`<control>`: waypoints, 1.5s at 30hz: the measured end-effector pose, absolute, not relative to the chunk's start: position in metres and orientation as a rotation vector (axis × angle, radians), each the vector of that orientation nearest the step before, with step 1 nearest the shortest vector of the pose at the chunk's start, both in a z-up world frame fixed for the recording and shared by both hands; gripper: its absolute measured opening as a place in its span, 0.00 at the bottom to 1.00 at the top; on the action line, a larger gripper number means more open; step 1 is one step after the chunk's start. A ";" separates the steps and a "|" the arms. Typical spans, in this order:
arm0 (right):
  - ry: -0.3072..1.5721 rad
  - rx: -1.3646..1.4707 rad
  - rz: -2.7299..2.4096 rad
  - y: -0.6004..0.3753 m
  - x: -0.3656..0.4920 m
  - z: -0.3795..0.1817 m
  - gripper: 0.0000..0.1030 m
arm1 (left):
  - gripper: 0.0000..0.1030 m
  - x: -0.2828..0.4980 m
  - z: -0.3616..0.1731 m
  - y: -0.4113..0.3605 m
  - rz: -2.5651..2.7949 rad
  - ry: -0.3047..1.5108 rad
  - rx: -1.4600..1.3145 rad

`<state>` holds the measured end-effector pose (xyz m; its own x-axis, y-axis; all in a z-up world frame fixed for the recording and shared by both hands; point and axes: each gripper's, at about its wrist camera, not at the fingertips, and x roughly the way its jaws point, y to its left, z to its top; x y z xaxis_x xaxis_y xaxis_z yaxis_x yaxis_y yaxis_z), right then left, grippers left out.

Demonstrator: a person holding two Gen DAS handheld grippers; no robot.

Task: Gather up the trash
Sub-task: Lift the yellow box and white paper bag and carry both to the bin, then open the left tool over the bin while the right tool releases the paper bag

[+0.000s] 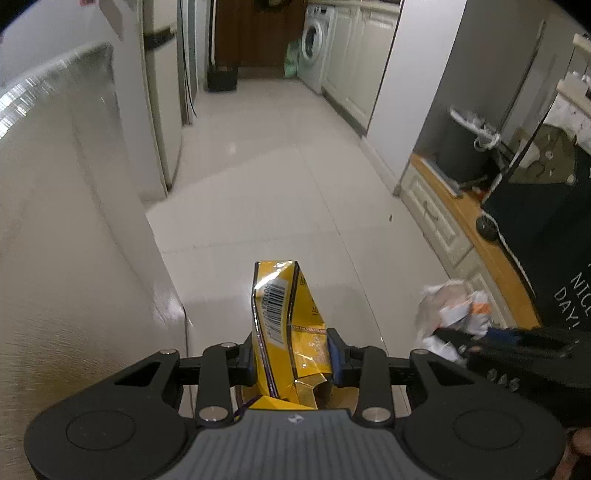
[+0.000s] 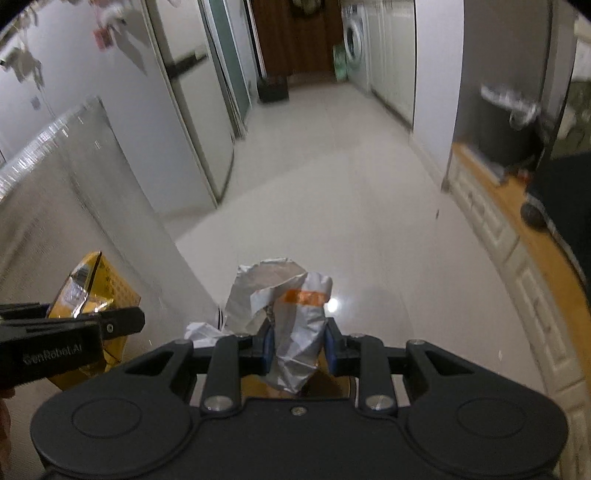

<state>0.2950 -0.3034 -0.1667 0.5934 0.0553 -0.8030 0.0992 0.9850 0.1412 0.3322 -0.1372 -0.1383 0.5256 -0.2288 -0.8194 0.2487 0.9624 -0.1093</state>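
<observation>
Yellow packet (image 1: 291,325): glossy foil-lined film, creased. Silver wrapper (image 2: 295,332): crumpled metallic film, matt sheen. Left tool (image 1: 291,354) and right tool (image 2: 299,349): matt black plastic, bright metal pins. Floor (image 1: 280,177): polished, reflective tile. Table (image 1: 495,251): smooth wood-look top.

a glossy white tiled floor (image 1: 280,177) runs down a narrow hallway, catching a bright glare; a washing machine (image 1: 314,40) stands at the far end beside white cabinets (image 1: 354,70); a dark wooden door (image 1: 255,29) closes the hall; a wood-topped white drawer unit (image 1: 443,218) lines the right side.
</observation>
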 end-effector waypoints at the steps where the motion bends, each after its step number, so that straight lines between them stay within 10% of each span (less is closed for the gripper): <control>1: 0.960 0.173 -0.028 -0.303 0.299 -0.174 0.27 | 0.35 0.337 -0.145 -0.139 -0.289 0.992 0.018; 40: 1.378 0.050 0.018 -0.283 0.387 -0.346 0.34 | 0.36 0.423 -0.374 -0.114 -0.215 1.489 -0.121; 45: 1.438 0.028 0.036 -0.281 0.388 -0.358 0.65 | 0.37 0.424 -0.384 -0.120 -0.222 1.509 -0.144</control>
